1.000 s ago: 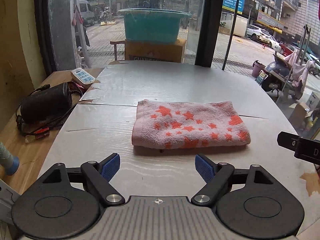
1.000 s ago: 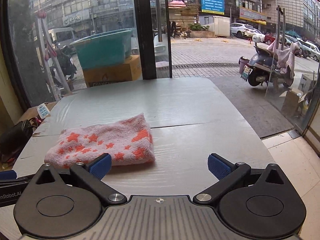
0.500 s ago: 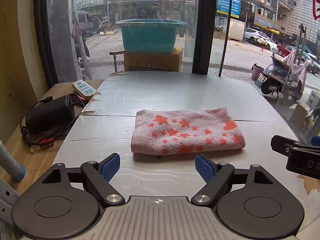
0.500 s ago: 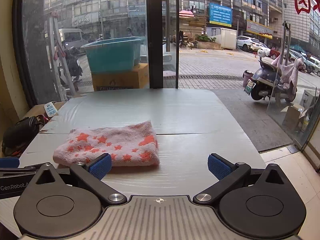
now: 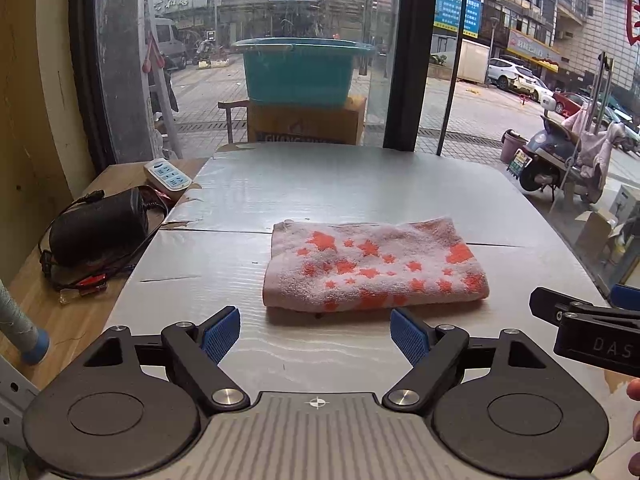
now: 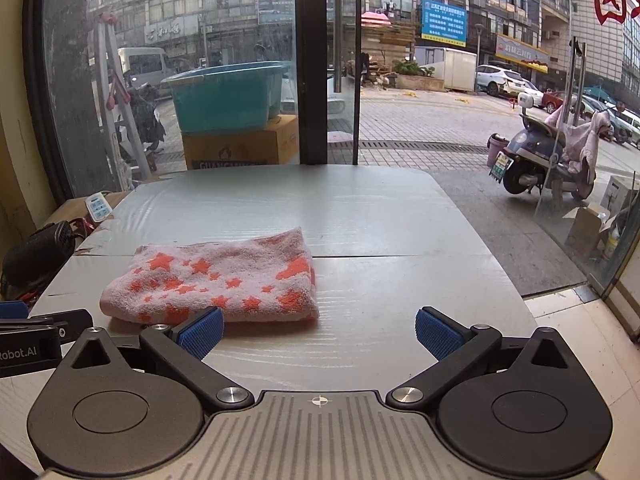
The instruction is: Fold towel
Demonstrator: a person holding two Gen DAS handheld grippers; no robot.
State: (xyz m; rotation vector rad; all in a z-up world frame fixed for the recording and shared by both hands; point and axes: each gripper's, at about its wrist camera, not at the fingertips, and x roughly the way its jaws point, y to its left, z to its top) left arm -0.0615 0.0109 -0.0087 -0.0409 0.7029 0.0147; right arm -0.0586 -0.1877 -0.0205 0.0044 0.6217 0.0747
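Fingers wide on both: left gripper (image 5: 315, 335) and right gripper (image 6: 319, 333), nothing held, just short of pink star-print terry towel (image 5: 374, 265), which lies folded mid grey table (image 5: 360, 184). We judge task approx. done; next: retreat or 1 more fold.

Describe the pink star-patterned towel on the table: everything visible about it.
The pink terry-cloth towel with orange stars lies folded into a thick, layered rectangle, its long side running left to right, flat on the silvery-grey table. Its pile looks soft and fluffy; the near edge is a rounded fold, the far edge slightly wavy. It straddles a seam in the tabletop. Nothing grips it: the left gripper and right gripper are both short of it, jaws open.
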